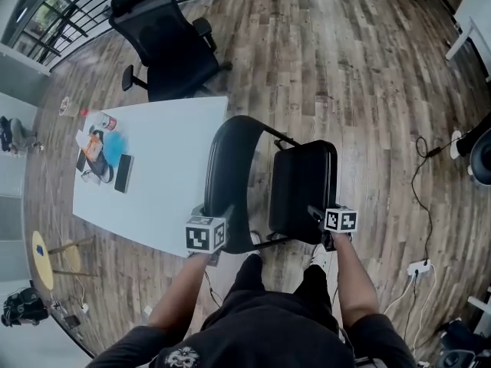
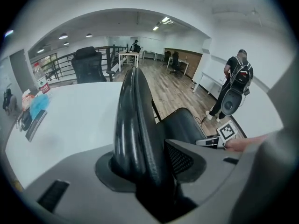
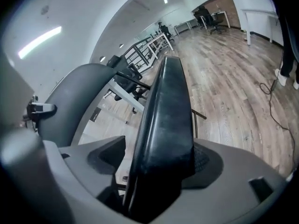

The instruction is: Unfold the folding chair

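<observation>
Standing at twelve o'clock beside the white desk [image 1: 165, 156], the black padded folding chair [image 1: 303, 186] is judged stiff, fairly heavy; backrest [image 2: 135, 125] and seat [image 3: 166, 125] edges are straddled by left claw [image 1: 217, 215] and right claw [image 1: 316, 211], both wide.

Folding chair [image 1: 303, 182] stands right of the table [image 1: 173, 156].

Wood-plank floor [image 1: 360, 67], white surface [image 1: 169, 167], black office chair [image 1: 165, 48] behind it, dark railing [image 1: 77, 10], floor cable [image 1: 413, 190], white walls, ceiling lights [image 2: 163, 20].
</observation>
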Action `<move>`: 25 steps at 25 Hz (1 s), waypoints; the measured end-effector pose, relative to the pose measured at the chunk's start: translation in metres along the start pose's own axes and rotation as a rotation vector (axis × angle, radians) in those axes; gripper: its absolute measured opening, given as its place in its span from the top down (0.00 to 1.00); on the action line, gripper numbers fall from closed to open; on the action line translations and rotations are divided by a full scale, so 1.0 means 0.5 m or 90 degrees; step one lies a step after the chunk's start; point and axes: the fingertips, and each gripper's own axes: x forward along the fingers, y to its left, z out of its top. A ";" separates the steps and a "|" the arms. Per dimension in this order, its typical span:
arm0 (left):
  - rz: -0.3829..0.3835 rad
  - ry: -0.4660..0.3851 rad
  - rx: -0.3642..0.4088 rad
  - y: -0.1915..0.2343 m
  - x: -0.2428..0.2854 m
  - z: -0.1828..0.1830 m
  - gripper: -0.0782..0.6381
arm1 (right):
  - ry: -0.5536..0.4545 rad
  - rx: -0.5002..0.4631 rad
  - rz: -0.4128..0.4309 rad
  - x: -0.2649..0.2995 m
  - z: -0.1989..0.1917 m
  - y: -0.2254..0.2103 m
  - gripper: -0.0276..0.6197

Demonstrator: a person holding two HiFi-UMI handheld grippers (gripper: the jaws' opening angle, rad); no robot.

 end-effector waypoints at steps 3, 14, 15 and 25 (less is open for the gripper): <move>0.025 0.032 0.022 -0.029 0.038 -0.025 0.59 | 0.021 0.001 0.007 -0.009 -0.009 -0.082 0.42; 0.040 0.050 0.018 -0.137 0.122 -0.045 0.54 | 0.049 0.046 0.040 -0.026 -0.062 -0.346 0.42; 0.038 0.049 0.017 -0.146 0.133 -0.047 0.54 | 0.051 0.053 0.050 -0.022 -0.069 -0.372 0.42; 0.027 0.042 0.004 -0.214 0.244 -0.076 0.55 | 0.059 0.114 0.126 0.027 -0.131 -0.600 0.38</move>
